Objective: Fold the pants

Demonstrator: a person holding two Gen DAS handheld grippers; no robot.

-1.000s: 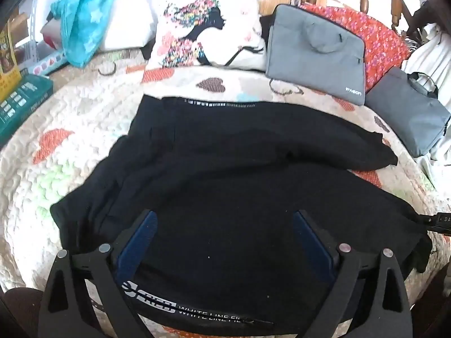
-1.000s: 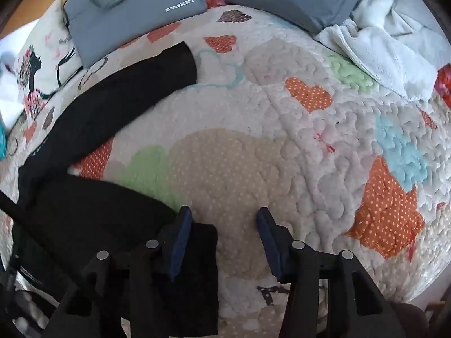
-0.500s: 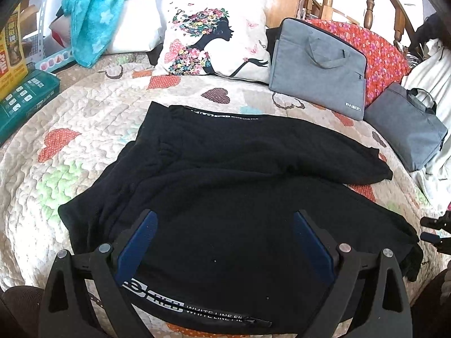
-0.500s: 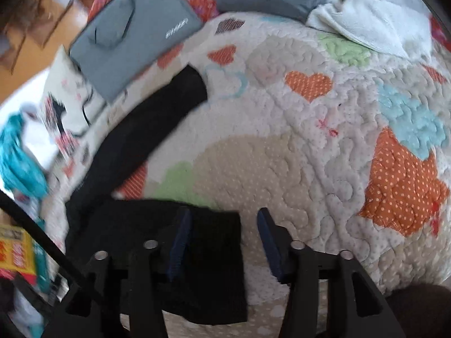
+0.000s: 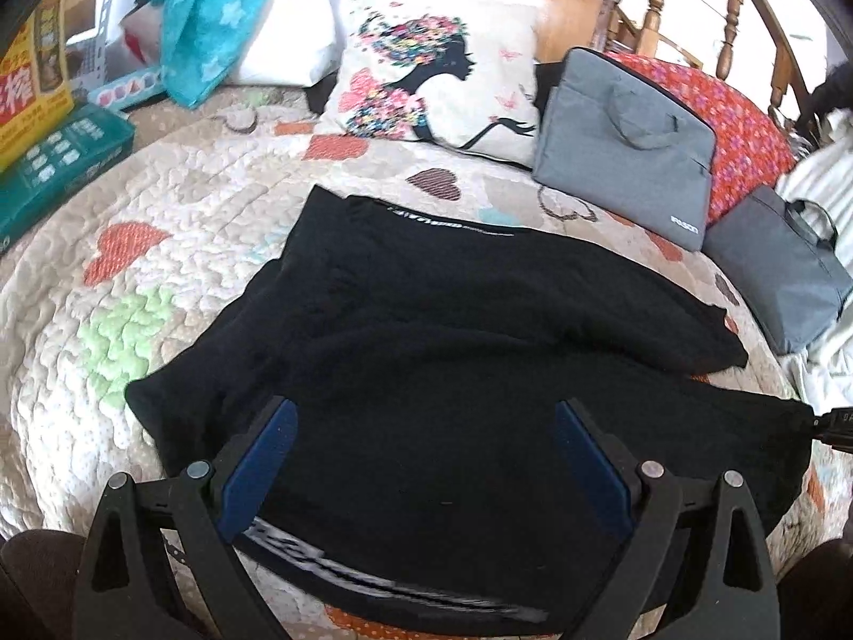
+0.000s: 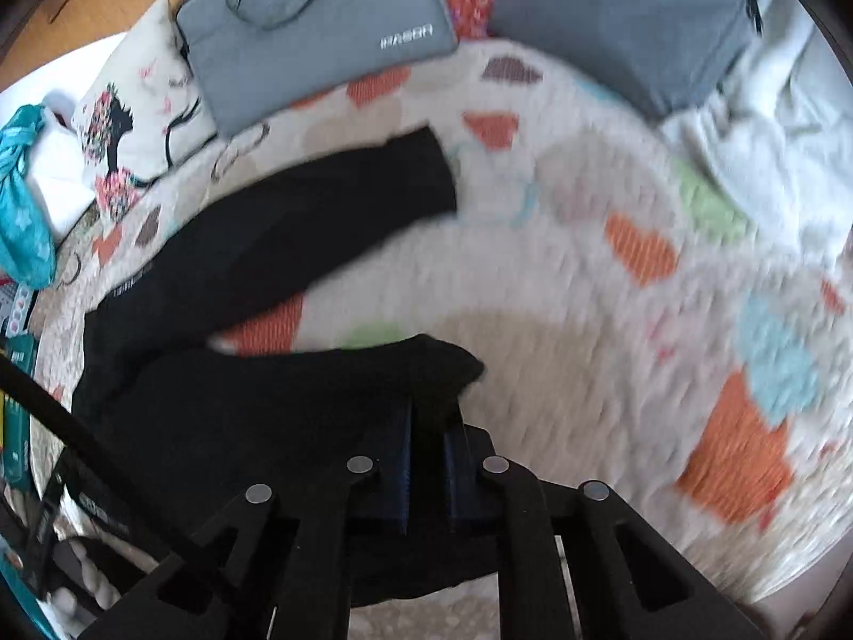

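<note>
Right wrist view: right gripper [image 6: 429, 440] was clamped on near leg cuff of pants [image 5: 453, 352]. Left gripper [image 5: 421, 458] hung wide open, holding nothing. Both legs lay spread on the quilt [image 6: 560, 277]; 0 folds done by my read.

I see plain black fabric pants [image 5: 480, 373] on a cream quilted bedspread [image 5: 176, 245] patterned with orange, green and blue hearts.

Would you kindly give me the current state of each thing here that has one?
pants: spread unfolded on the bed, legs apart
left gripper: open above the pants
right gripper: shut on the near leg's end
near laptop bag: zipped, leaning on a pillow
</note>
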